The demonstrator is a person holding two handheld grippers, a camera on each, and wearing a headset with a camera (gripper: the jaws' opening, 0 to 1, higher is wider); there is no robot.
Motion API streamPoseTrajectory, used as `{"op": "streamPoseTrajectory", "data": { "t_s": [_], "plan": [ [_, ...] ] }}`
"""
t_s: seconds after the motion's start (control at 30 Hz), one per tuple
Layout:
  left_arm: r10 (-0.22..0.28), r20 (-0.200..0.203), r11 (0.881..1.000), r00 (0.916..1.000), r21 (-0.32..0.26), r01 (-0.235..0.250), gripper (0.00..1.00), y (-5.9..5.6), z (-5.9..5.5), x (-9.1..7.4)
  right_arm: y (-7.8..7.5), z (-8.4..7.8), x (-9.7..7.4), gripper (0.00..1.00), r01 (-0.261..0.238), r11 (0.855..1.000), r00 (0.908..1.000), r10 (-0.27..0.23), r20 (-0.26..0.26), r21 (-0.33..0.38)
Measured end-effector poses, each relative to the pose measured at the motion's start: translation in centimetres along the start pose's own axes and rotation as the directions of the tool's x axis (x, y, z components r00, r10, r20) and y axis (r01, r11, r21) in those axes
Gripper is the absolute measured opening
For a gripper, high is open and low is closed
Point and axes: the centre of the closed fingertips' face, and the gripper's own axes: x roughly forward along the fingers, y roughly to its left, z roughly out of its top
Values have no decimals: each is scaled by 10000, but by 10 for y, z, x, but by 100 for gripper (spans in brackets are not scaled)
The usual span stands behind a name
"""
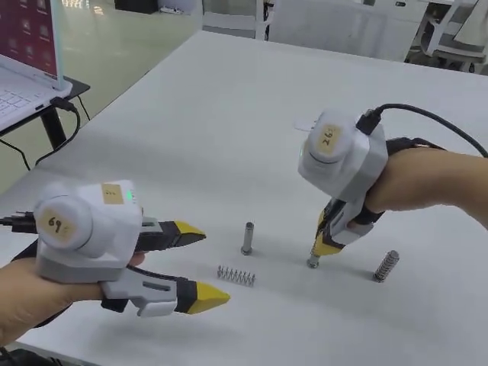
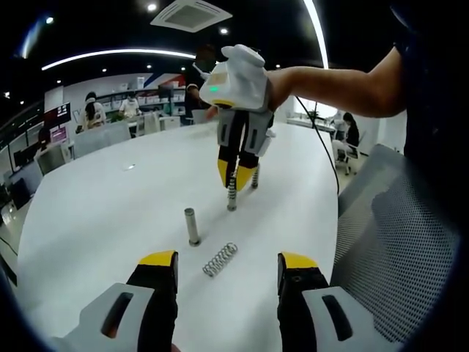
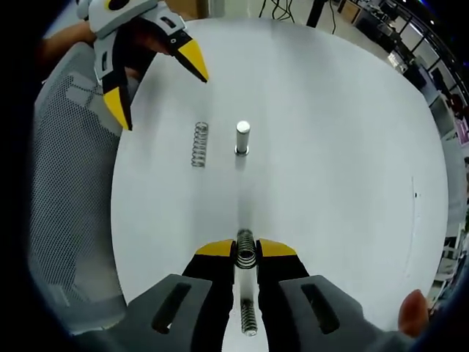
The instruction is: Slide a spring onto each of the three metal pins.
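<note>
On the white table [image 1: 229,130] a bare metal pin [image 1: 248,239] [image 2: 192,226] [image 3: 242,138] stands upright. A loose spring [image 1: 235,275] [image 2: 220,259] [image 3: 198,144] lies flat beside it. My left gripper [image 1: 204,263] [image 2: 227,264] [image 3: 157,92] hovers open just short of that spring, nothing between its yellow tips. My right gripper [image 1: 324,244] [image 2: 236,172] [image 3: 247,251] points down, shut on a spring [image 3: 246,249] that sits over a second pin [image 1: 313,259] [image 2: 231,196]. A third pin carrying a spring [image 1: 386,266] [image 2: 256,176] stands to the right.
A laptop [image 1: 23,69] on a side stand sits past the table's left edge. A mesh chair [image 2: 396,242] [image 3: 69,191] stands at the table's near edge. A black cable [image 1: 427,118] trails from the right gripper. People sit at desks far behind.
</note>
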Motion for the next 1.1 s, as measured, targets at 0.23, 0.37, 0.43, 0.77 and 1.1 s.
{"op": "streamPoseTrajectory", "data": {
  "t_s": [0.23, 0.37, 0.43, 0.77, 1.1],
  "plan": [
    [-19, -41, 10000, 10000, 33, 20, 49, 0, 0, 0, 3, 0, 7, 9, -61, 10000, 10000, 61, 3, 37],
    [-18, -35, 10000, 10000, 30, 18, 49, 0, 0, 0, 5, 0, 11, 9, -84, 10000, 10000, 84, -43, 41],
    [-7, -43, 10000, 10000, 28, 7, 49, 0, 0, 0, 5, 0, 13, 9, -71, 10000, 9999, 71, -76, 43],
    [-8, -67, 10000, 10000, 11, 8, 49, 0, -1, -1, 6, -1, 18, 9, -89, 9999, 9999, 90, -114, 67],
    [-28, -53, 10000, 10000, 6, 28, 49, -1, -2, 0, 8, -2, 20, 12, -138, 9999, 9999, 139, -82, 85]
  ]
}}
